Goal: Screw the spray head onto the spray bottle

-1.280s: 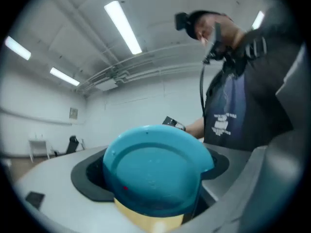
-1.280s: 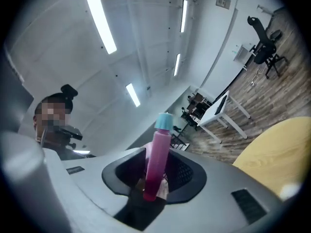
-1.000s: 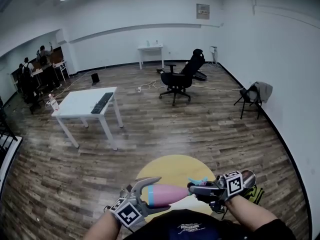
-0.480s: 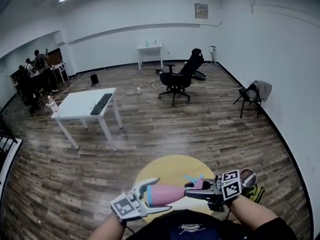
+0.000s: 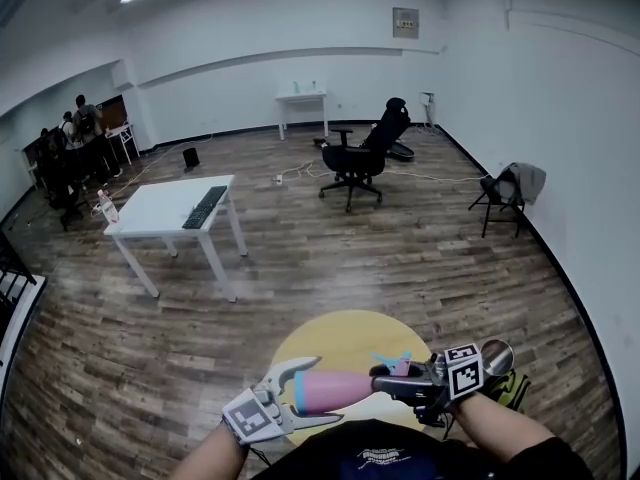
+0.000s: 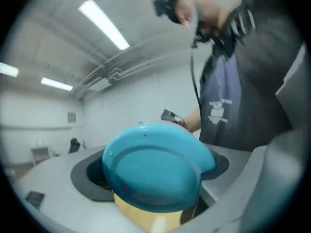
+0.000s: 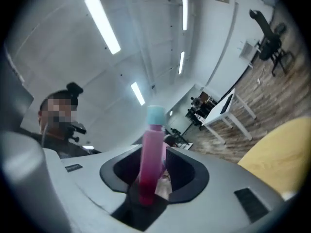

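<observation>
Closest in the head view, the left gripper (image 5: 318, 390) holds the spray bottle (image 5: 345, 389) level in the air, just in front of the person's dark shirt (image 5: 385, 460). Its fingers pinch the bottle's blue base, and the pink body points toward the right gripper (image 5: 392, 376). In the left gripper view, that round blue base fills the space between the fingers.

The right gripper meets the bottle at its neck. Its fingers have just been closing and now pinch the pink spray head (image 7: 151, 149), whose pale teal tip sticks out past them. Bottle and head sit in one line between the two grippers, above the near edge of a round yellow worktop (image 5: 330, 340).

Beyond the worktop is wood-plank floor (image 5: 400, 258). Further off on the left stands a white table (image 5: 150, 213) with a black keyboard (image 5: 204, 205) on it. A black office chair (image 5: 365, 155) stands mid-room, and a folding chair (image 5: 505, 196) draped with cloth is by the right wall. A small white table (image 5: 301, 98) stands against the far wall, and people (image 5: 75, 133) are at desks in the far left corner.
</observation>
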A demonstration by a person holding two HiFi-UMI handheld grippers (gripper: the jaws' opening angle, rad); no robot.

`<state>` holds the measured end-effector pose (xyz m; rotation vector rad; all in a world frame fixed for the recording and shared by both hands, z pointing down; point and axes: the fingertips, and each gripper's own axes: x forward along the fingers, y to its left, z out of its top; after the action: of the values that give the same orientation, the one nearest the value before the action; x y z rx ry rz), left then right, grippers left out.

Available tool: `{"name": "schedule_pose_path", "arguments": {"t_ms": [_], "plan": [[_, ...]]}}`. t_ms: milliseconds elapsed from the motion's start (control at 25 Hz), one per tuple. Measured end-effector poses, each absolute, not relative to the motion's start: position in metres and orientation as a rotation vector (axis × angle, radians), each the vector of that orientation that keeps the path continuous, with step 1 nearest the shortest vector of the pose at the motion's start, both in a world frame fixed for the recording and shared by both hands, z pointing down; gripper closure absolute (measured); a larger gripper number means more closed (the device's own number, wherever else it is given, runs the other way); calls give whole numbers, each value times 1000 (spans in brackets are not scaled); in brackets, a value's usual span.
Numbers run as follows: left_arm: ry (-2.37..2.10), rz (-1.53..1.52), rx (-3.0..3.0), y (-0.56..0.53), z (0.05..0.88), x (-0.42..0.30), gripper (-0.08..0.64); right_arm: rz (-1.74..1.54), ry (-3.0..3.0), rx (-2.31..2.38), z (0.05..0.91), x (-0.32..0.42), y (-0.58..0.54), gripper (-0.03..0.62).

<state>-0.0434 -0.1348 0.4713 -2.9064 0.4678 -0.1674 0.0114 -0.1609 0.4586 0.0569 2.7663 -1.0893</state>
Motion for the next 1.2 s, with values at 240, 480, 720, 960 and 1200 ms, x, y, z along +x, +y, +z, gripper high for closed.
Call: {"name": "schedule_pose_path", "arguments": {"t_ms": [240,480,720,960,1200], "plan": [[563,112,-3321,-151,478,-66,52,-835,3004,-117,461,34,-165,331],[415,-178,-3033,-127,479,-34,54,-858,2983,22,457,14,-147,445],[442,-543,-2503,-107,480,-14,49,-1102,2829,-43,475,30,-161,569],[322,-81,-2943,-111,466,-31,55,-947,2956,-27,460,11,-151,494],[424,65,-3034,-116,458,-42,55,-1110,2868,148,457,11,-139,153]]}}
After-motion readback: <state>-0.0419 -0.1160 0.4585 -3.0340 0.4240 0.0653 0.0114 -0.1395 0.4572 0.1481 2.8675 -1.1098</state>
